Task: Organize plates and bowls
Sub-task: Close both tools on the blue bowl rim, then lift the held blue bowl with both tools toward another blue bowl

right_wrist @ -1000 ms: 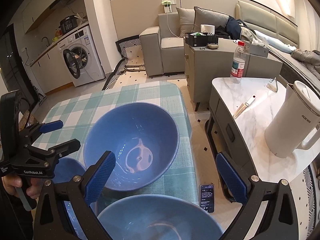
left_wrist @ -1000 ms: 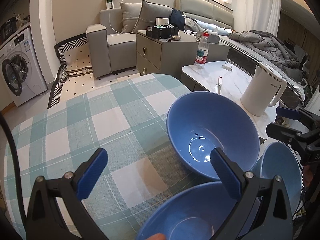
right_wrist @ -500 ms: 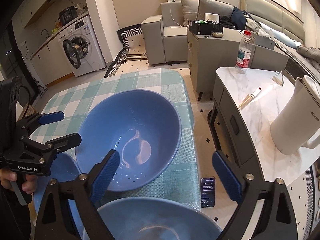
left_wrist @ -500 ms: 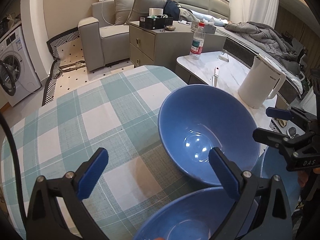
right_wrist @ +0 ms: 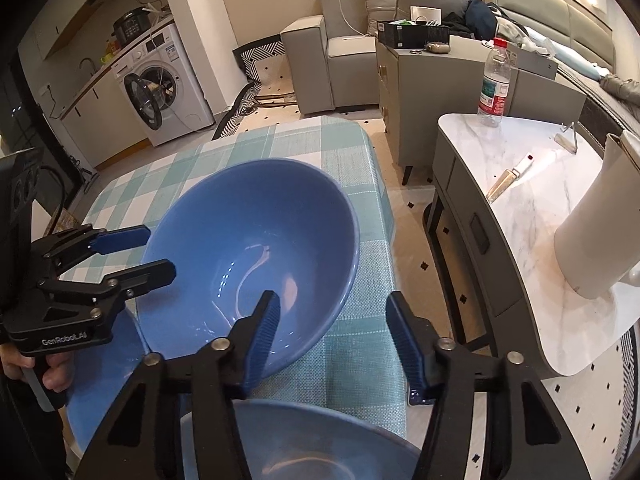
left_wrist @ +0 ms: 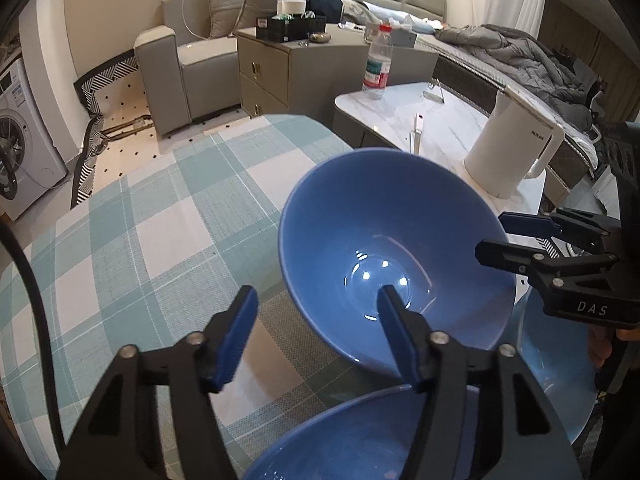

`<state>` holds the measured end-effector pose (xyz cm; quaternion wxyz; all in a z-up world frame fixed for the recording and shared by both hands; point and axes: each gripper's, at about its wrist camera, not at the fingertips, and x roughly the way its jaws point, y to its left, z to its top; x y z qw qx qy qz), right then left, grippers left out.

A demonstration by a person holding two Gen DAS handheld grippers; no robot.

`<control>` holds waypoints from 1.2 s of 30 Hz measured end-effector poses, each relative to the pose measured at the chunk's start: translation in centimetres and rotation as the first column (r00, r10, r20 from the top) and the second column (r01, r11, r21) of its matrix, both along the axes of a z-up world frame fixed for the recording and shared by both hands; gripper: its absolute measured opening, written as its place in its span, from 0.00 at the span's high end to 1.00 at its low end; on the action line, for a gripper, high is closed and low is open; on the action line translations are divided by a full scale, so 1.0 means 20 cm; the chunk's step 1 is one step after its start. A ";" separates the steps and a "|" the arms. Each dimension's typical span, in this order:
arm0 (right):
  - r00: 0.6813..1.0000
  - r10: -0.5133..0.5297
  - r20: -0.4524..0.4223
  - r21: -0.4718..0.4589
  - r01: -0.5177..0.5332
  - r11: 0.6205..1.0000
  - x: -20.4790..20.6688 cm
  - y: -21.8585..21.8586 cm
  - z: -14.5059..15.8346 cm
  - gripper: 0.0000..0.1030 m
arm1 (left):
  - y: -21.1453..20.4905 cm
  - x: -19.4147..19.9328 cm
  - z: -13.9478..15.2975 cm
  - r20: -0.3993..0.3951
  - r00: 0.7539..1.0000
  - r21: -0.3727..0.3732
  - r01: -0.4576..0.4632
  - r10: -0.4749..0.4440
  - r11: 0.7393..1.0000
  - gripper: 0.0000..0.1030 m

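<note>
Left wrist view: the left gripper (left_wrist: 314,328) stands with jaws apart at the near rim of the large glossy blue ceramic bowl (left_wrist: 384,252) on the green-checked tablecloth (left_wrist: 160,232); a shallow bite could slip. Right wrist view: the right gripper (right_wrist: 332,332), also apart, straddles the opposite rim; uneven closing might tip it toward the table edge

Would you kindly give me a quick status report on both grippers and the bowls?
Left gripper and right gripper open, straddling big blue bowl rim. Nothing gripped. Second bowl close below.
</note>
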<state>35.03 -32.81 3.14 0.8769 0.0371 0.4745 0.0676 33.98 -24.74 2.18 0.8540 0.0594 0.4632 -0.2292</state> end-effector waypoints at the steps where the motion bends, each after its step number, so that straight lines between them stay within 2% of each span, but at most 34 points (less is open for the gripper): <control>1: 1.000 0.006 0.003 0.000 -0.006 1.000 0.00 0.01 0.00 0.48 | 0.00 0.00 -0.01 -0.007 1.000 0.002 0.003 -0.003 1.000 0.52; 3: 1.000 0.012 0.003 0.002 -0.012 1.000 -0.01 0.01 -0.01 0.53 | -0.01 0.00 -0.01 -0.009 1.000 0.004 0.006 -0.006 1.000 0.57; 5: 1.000 0.014 0.005 0.004 -0.014 1.000 -0.01 0.01 0.00 0.55 | -0.02 -0.01 -0.01 -0.010 1.000 0.010 0.014 -0.014 1.000 0.66; 10: 1.000 0.026 0.002 0.009 -0.026 1.000 -0.01 0.02 -0.01 0.57 | -0.04 -0.02 -0.01 -0.003 1.000 0.012 0.027 -0.027 1.000 0.73; 11: 1.000 0.029 0.004 0.008 -0.030 1.000 -0.01 0.03 -0.01 0.59 | -0.04 -0.02 -0.01 -0.004 1.000 0.012 0.028 -0.028 1.000 0.74; 36: 0.996 0.054 0.076 -0.039 -0.051 0.998 -0.08 0.10 0.05 0.59 | 0.00 -0.03 0.02 0.044 0.999 0.011 -0.004 0.003 1.000 0.74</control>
